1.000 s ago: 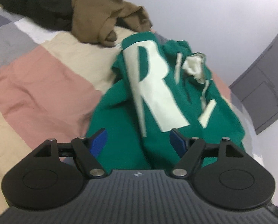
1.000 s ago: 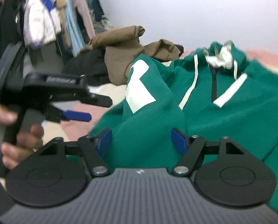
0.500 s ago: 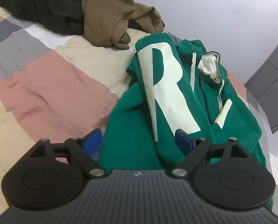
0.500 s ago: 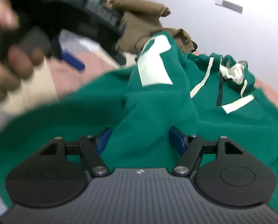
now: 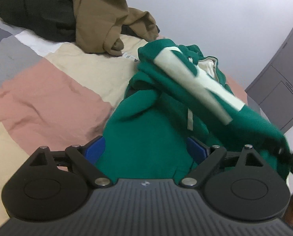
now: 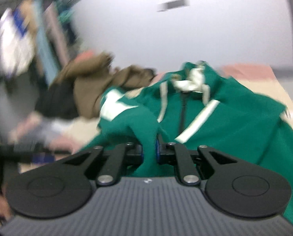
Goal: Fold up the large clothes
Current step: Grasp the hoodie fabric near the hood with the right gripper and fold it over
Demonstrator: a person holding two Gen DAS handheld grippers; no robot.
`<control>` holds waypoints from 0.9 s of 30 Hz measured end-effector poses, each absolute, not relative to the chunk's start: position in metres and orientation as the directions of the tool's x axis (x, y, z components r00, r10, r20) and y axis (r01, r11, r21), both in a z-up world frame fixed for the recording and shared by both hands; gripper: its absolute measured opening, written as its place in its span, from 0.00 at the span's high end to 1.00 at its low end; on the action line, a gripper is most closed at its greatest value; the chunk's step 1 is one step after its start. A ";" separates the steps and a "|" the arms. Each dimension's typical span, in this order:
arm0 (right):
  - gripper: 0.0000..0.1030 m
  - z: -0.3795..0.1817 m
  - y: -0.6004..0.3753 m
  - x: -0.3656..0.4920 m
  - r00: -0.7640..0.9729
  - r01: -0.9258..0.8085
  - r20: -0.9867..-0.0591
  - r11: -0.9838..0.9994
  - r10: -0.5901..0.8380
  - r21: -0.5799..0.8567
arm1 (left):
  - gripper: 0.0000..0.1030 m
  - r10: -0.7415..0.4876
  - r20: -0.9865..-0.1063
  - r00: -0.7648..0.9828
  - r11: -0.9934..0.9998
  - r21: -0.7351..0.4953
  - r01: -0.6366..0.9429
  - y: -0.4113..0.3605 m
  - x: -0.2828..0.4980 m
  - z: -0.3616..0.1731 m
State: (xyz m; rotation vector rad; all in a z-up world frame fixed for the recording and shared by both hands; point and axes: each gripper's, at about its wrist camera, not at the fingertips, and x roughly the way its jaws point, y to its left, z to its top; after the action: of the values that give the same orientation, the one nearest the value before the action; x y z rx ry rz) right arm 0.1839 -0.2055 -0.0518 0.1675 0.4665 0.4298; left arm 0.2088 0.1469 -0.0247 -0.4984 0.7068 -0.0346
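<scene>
While the right tongs point(image 6: 148, 149) close on a pinched ridge of the green hoodie point(image 5: 146, 149) lying on the bed point(image 5: 48, 102), the left tongs point(image 5: 145, 149) are opening (nothing gripped); draw the fabric taut and level.

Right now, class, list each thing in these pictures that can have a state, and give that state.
Green hoodie: unfolded, crumpled on the bed, one fold pulled up.
Right gripper: closing, pads pinching a fold of the green hoodie.
Left gripper: opening, jaws wide, pads not pressing the cloth.
Brown garment: heaped, unfolded.
Black garment: heaped, unfolded.
Bedspread: spread out, wrinkled.
Grey door: shut.
</scene>
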 end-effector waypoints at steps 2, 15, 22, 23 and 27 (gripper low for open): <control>0.87 -0.051 -0.238 0.204 0.808 -0.291 -0.386 0.872 0.445 0.395 | 0.10 -0.211 -0.610 0.764 0.882 -0.456 -0.121 0.144 0.210 -0.026; 0.49 -0.114 -0.341 0.250 0.790 0.164 -0.511 0.688 0.338 0.707 | 0.12 -0.293 -0.548 0.783 0.833 -0.549 -0.073 0.134 0.229 -0.035; 0.36 -0.056 -0.326 0.224 0.863 0.014 -0.441 0.862 0.245 0.506 | 0.12 -0.212 -0.608 0.765 0.945 -0.328 0.001 0.114 0.282 -0.032; 0.36 -0.050 -0.320 0.225 0.868 -0.014 -0.431 0.882 0.244 0.471 | 0.12 -0.186 -0.608 0.772 0.962 -0.273 0.017 0.111 0.291 -0.031; 0.36 -0.035 -0.279 0.241 0.825 -0.210 -0.444 0.920 0.349 0.332 | 0.12 -0.131 -0.606 0.785 0.990 -0.119 0.073 0.103 0.324 -0.035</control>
State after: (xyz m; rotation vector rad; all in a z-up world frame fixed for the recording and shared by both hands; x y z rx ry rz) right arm 0.2411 -0.2789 -0.0347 0.2758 0.5213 0.3011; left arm 0.3240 0.1027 -0.0354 -0.0911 0.6596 -0.1101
